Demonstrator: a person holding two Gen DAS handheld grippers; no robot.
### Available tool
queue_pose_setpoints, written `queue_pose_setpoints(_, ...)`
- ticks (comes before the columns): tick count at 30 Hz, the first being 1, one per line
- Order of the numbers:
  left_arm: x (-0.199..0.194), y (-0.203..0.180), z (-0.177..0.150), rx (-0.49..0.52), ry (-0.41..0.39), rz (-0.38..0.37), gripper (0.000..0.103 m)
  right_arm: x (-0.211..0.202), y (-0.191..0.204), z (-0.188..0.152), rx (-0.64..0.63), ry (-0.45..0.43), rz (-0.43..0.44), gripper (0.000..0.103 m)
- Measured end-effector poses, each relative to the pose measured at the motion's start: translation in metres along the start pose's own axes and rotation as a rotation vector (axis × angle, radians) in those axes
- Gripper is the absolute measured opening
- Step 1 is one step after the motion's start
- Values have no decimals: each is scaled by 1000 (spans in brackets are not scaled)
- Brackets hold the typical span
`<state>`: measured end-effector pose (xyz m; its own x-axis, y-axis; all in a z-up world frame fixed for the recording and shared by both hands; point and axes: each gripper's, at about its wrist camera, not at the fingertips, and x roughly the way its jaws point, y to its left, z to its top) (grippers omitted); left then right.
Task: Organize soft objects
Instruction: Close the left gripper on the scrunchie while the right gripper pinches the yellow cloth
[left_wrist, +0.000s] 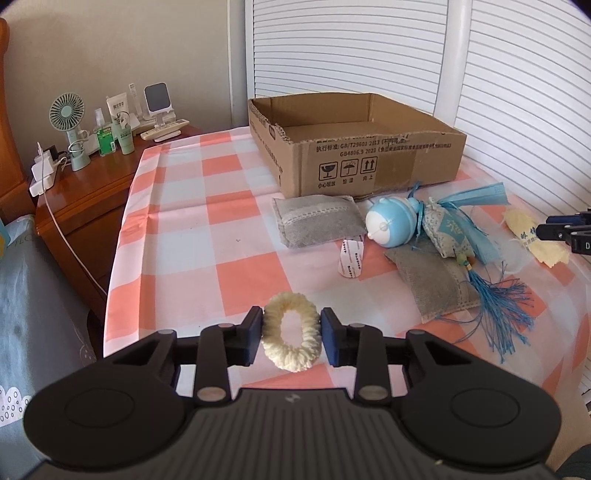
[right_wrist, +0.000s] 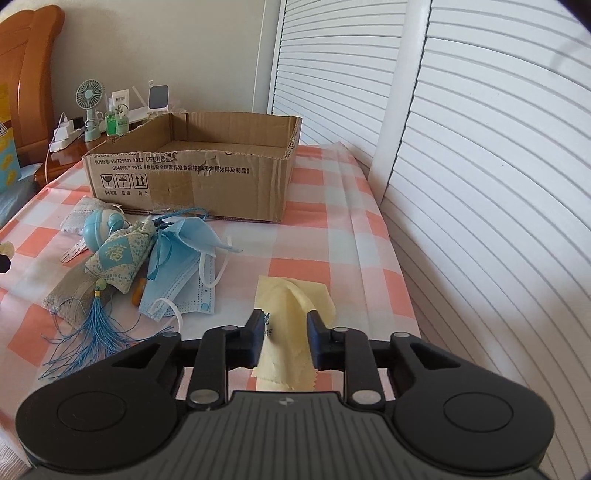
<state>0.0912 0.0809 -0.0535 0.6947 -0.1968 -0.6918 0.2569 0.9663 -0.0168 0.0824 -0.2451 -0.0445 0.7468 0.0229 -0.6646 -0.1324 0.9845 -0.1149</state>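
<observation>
My left gripper is shut on a cream knitted scrunchie, squeezed between its pads above the checked cloth. My right gripper is shut on a pale yellow cloth, which drapes down to the table; this cloth also shows in the left wrist view. An open cardboard box stands at the back, also in the right wrist view. In front of it lie two grey sachets, a blue round toy, a blue tasselled pouch and blue face masks.
The table has a pink and white checked cloth. A wooden nightstand at the left holds a small fan, bottles and chargers. White louvred doors run along the right side. A small white strip lies near the sachets.
</observation>
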Motion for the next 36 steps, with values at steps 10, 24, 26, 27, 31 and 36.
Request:
queue_pose_setpoints(10,5,-2,1,-7,17,-11,32,33,-3,-1,30,20,8,67)
queue_pose_setpoints(24,-1,-5,11,15,24,-38,32,28,-5,4,0,23,2,18)
queue_pose_setpoints(26,-4,-5,15,25,26,-45,32,22,-6,6,-9,14,4,18)
queue_pose_setpoints(27,-5,-6,17,30,26,-49,32,18,-6,7,-16,9,8,18)
queue_pose_setpoints(31,-14,-9,31,58,16,-68,32,-2,-6,18,-44,-25,36,18)
queue_pose_setpoints(36,-20,-17,62,107,-25,-94,32,-21,0,40,-96,-71,96,18)
